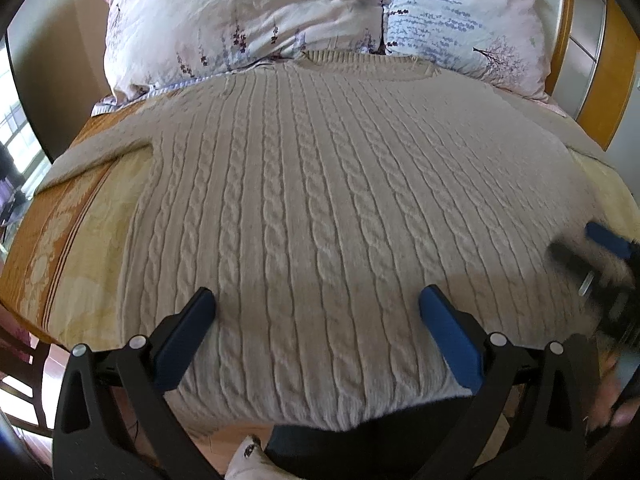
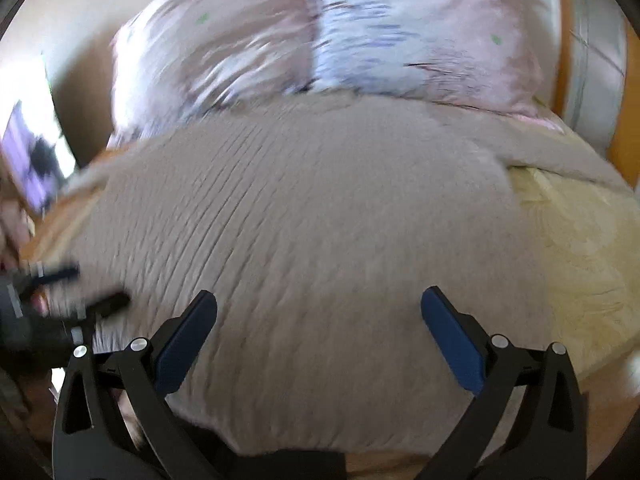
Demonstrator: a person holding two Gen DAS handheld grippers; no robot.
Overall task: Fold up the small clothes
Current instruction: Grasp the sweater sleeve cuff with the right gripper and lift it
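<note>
Bed (image 1: pixel 72 216) carries spread sweater (image 1: pixel 320 208) and pillows (image 1: pixel 248 20).

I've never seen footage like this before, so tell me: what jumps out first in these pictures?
A big beige cable-knit sweater fills the middle, spread flat on a yellow and orange patterned bedcover, with its neckline at the far end. Behind it lie two flowered pillows. At the near edge the left hand-held gripper hangs open over the hem, and the right hand-held gripper, open as well, is blurred by motion.

Matt cable-knit sweater (image 1: pixel 320 208), seemingly wool
</note>
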